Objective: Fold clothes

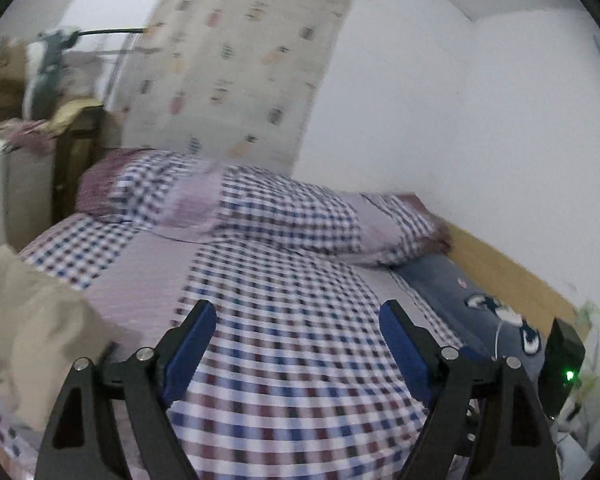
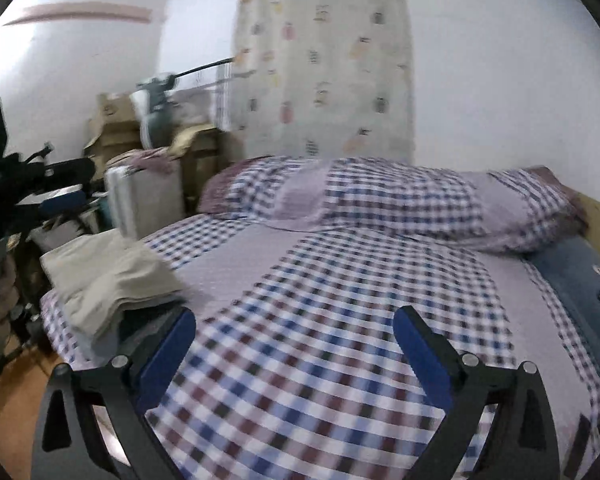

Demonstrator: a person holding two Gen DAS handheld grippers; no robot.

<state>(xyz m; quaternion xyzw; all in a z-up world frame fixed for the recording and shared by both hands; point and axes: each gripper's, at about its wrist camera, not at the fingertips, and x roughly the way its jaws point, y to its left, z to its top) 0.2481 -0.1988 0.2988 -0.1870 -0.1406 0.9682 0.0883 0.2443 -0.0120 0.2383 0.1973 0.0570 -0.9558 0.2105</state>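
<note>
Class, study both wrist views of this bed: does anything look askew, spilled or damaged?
Nothing stands out. The folded beige clothes sit stacked near the bed's edge, and both the left gripper and right gripper are open and empty.

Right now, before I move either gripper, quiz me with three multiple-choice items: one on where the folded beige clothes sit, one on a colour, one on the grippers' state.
1. Where is the folded beige cloth stack?
A. on the pillows
B. near the left edge of the checked bedsheet
C. on the floor

2. What colour are the gripper finger pads?
A. blue
B. red
C. white

3. How do the left gripper and right gripper stand?
A. both shut on cloth
B. one open, one shut
C. both open, holding nothing

Answers:
1 B, the stack lies at the bed's left side.
2 A, the pads are blue.
3 C, only sheet shows between the spread fingers.
</note>
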